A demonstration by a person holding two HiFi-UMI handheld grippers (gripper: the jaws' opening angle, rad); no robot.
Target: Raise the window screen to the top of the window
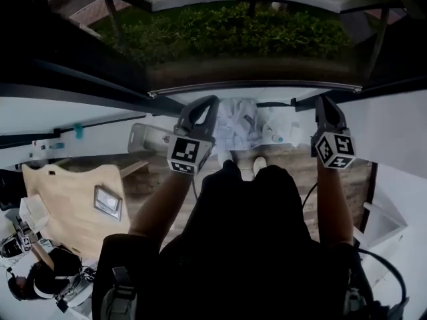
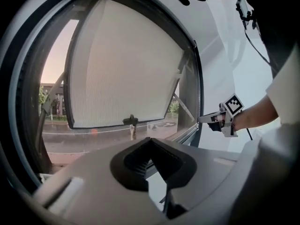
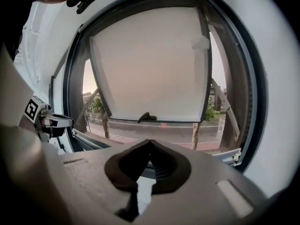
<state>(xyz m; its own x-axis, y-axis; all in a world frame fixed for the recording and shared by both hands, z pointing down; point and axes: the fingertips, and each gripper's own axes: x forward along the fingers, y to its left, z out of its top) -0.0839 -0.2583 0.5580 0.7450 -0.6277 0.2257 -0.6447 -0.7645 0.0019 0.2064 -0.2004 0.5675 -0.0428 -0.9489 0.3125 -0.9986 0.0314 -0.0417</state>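
Nearest me, left gripper [image 1: 204,107] and right gripper [image 1: 325,105] both have their fingers pressed together, empty. Beyond, the window screen [image 2: 126,64] hangs part-lowered. It is likely light, flimsy mesh, so I'd take the small dark handle [image 2: 131,121] on its bottom edge. Its side tracks I can't make out.

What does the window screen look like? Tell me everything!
The window screen is a pale, finely ribbed sheet with dark edges, pulled most of the way down the window. A small dark handle sits at the middle of its bottom bar. Below it a strip of street shows. Nothing grips it.
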